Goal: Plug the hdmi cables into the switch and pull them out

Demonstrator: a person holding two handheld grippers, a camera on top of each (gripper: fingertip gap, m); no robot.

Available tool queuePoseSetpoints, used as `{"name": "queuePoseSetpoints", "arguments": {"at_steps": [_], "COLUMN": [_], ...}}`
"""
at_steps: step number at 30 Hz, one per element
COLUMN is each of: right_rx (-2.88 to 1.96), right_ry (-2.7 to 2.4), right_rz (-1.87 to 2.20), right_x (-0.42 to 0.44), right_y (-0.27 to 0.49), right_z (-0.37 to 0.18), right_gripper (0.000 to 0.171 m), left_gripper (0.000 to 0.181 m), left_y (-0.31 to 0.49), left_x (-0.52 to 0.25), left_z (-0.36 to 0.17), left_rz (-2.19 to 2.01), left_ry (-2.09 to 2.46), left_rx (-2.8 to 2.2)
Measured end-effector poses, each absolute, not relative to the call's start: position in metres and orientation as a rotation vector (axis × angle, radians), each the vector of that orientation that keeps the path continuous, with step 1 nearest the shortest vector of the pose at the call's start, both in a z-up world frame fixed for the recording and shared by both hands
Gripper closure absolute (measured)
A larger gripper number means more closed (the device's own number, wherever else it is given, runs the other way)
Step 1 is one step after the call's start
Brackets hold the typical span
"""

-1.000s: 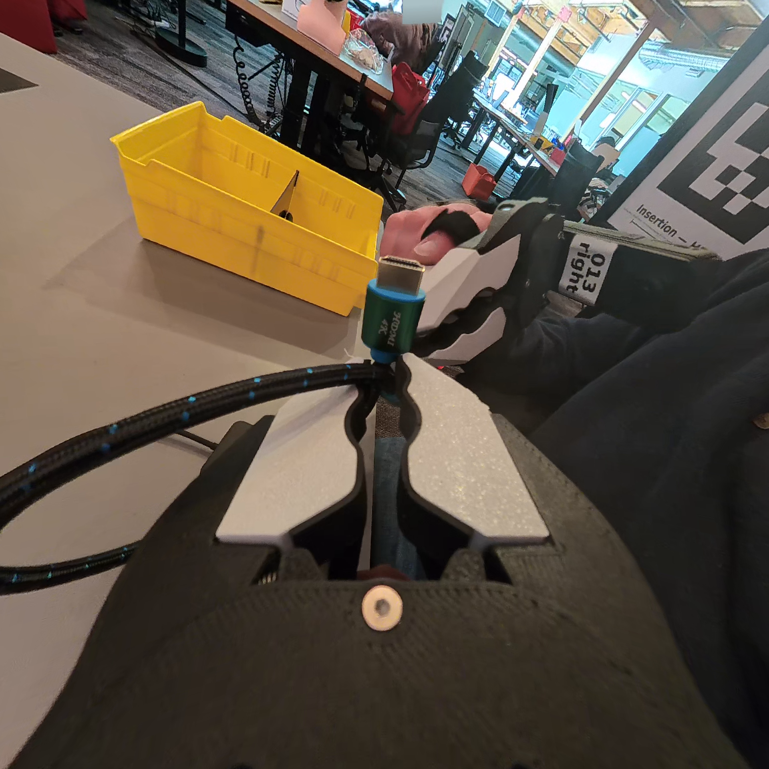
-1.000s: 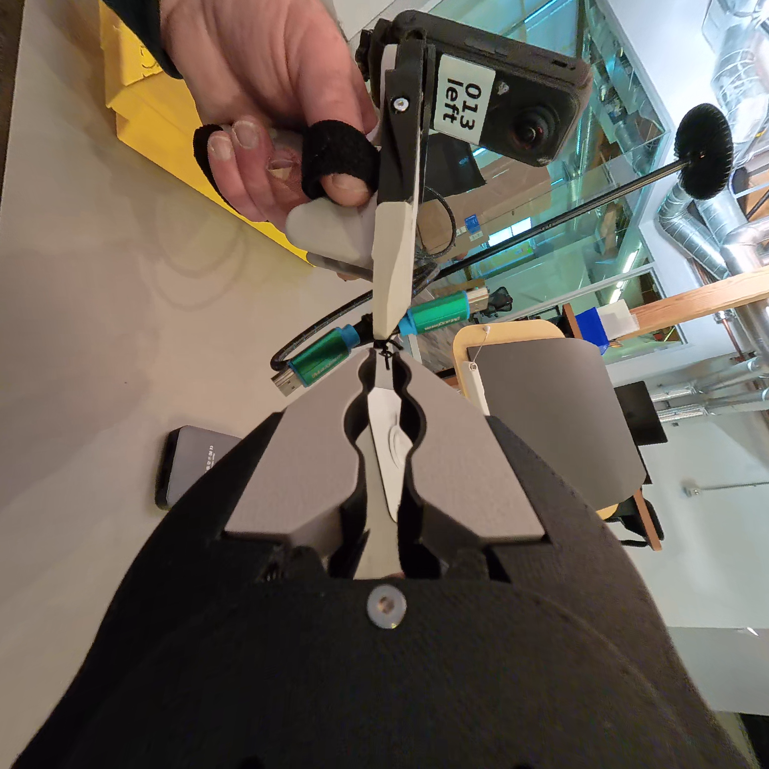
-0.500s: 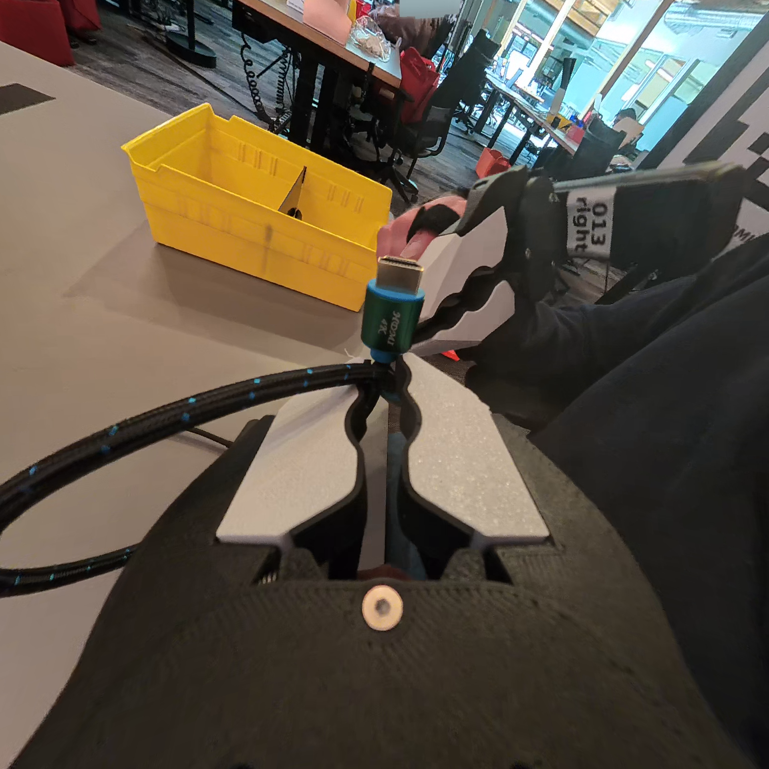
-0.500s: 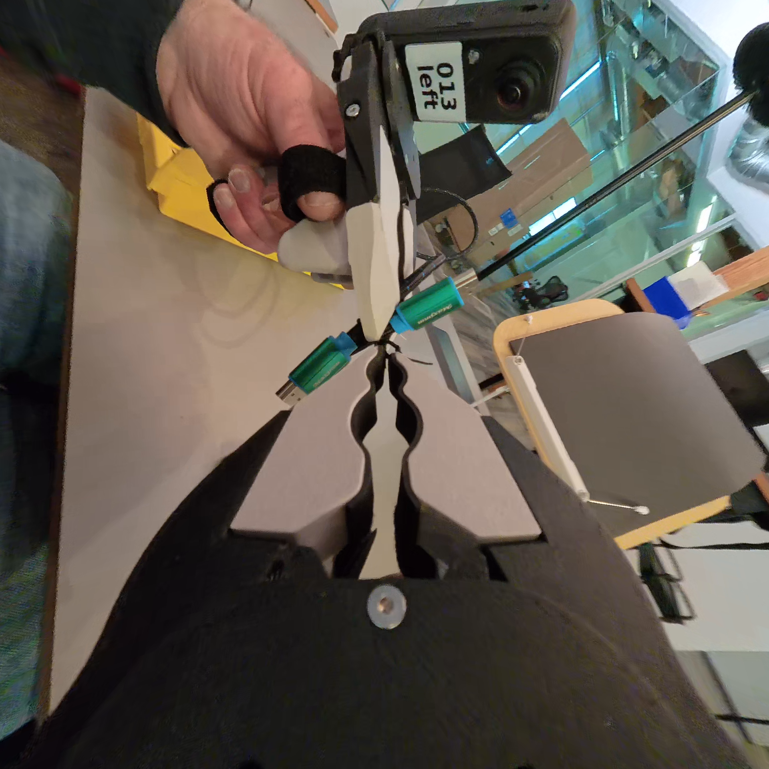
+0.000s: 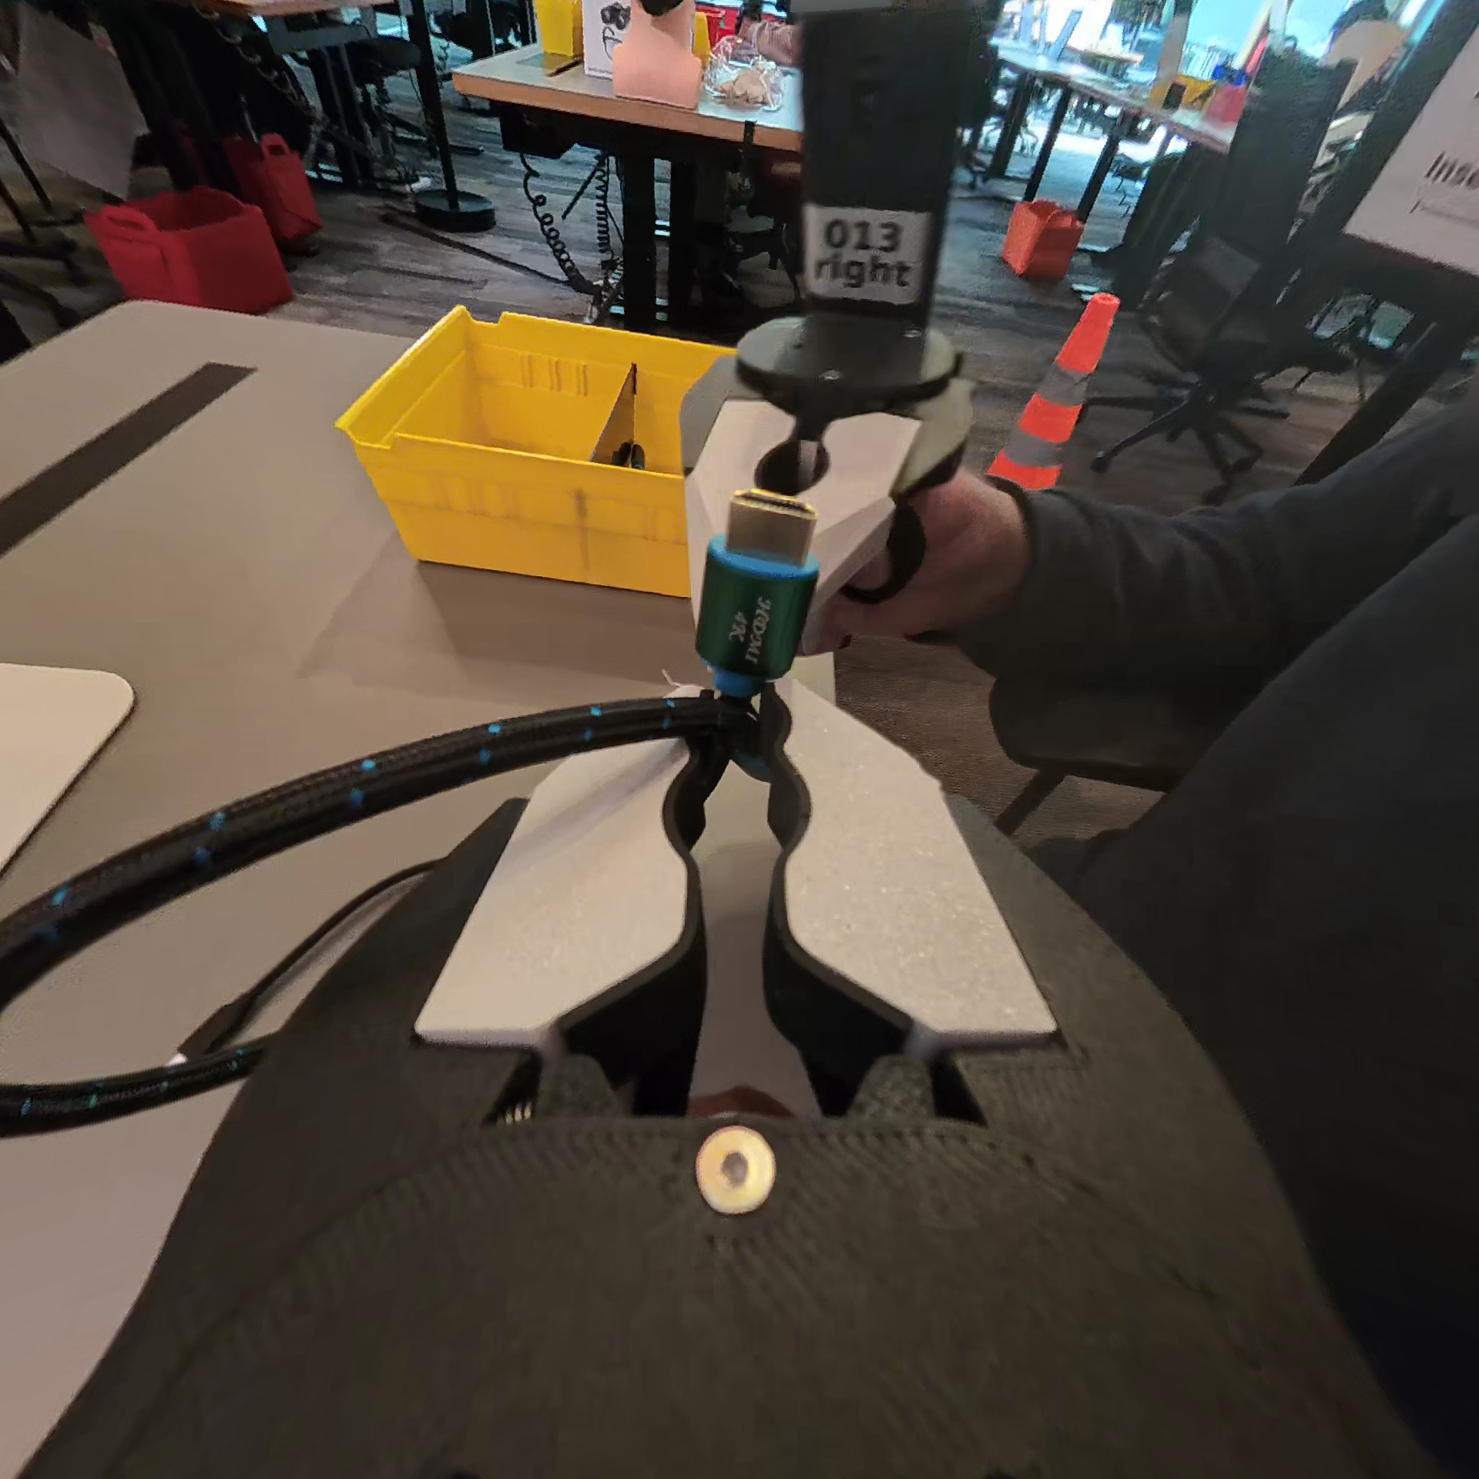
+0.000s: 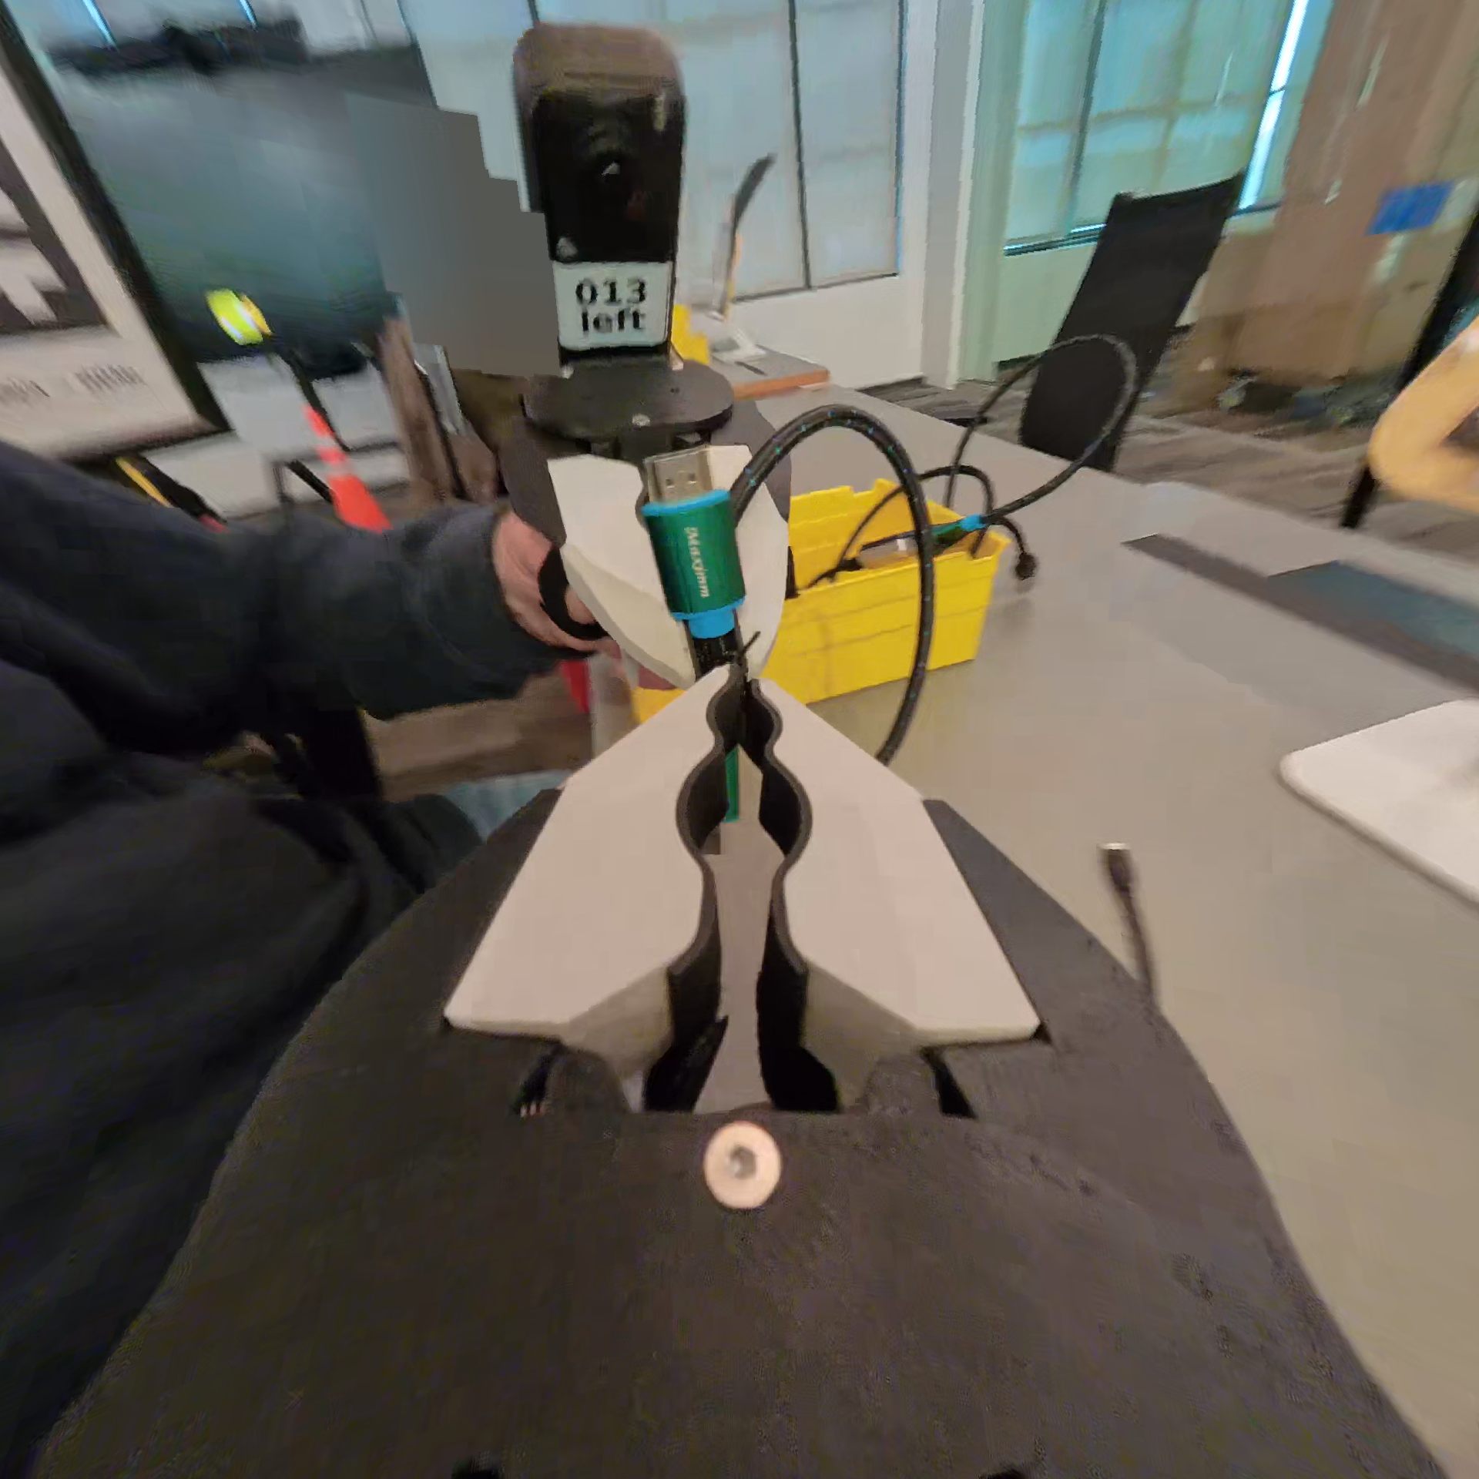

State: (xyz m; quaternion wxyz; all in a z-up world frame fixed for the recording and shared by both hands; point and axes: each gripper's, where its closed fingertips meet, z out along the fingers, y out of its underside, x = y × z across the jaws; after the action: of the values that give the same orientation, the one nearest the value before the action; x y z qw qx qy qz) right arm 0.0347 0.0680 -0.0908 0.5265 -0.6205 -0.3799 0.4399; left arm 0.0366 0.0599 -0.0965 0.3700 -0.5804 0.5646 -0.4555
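Note:
A green HDMI plug [image 5: 756,608] with a metal tip stands upright just past my left gripper [image 5: 740,712], which is shut on the black braided cable [image 5: 400,784] right below the plug. My right gripper [image 6: 740,680] faces it tip to tip and is shut on the same bundle below the plug [image 6: 692,552]. The cable [image 6: 920,560] loops off to the right there. A second green plug [image 6: 730,788] shows in the gap between the right fingers. Each gripper shows beyond the plug in the other's view. The switch is not in view.
A yellow bin [image 5: 520,496] stands on the grey table [image 5: 200,576] behind the grippers, with more cables in it [image 6: 880,608]. A white pad [image 6: 1400,784] lies at the table's side. A thin black lead [image 6: 1124,880] lies loose on the table. A dark sleeve fills one side. Left and right tips are no more than a few centimetres apart.
Both grippers have swung round while staying shut on the cable. The right gripper now stands upright directly opposite the left, and the plug points straight up between them.

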Motion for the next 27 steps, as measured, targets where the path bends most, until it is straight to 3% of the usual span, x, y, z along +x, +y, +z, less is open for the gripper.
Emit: {"name": "queuePoseSetpoints", "arguments": {"at_steps": [9, 12, 17, 27], "right_rx": [-1.535, -1.514, -1.491, -1.349], "right_ry": [-0.617, -0.597, -0.685, -1.003], "right_rz": [1.673, 1.717, 1.536, 0.705], "right_x": [0.037, 0.038, 0.039, 0.046], "right_y": [0.066, 0.068, 0.069, 0.072], "right_z": [-0.092, -0.095, -0.090, -0.086], "right_gripper": [0.171, 0.171, 0.169, 0.152], "left_gripper": [0.171, 0.171, 0.171, 0.171], "left_y": [0.057, 0.056, 0.056, 0.056], "left_x": [0.038, 0.040, 0.038, 0.033], "left_z": [-0.096, -0.097, -0.091, -0.081], "left_rz": [-0.891, -0.874, -1.082, -1.254], "left_ry": [1.530, 1.541, 1.463, 1.406], "left_rx": [-1.325, -1.322, -1.372, -1.404]}}
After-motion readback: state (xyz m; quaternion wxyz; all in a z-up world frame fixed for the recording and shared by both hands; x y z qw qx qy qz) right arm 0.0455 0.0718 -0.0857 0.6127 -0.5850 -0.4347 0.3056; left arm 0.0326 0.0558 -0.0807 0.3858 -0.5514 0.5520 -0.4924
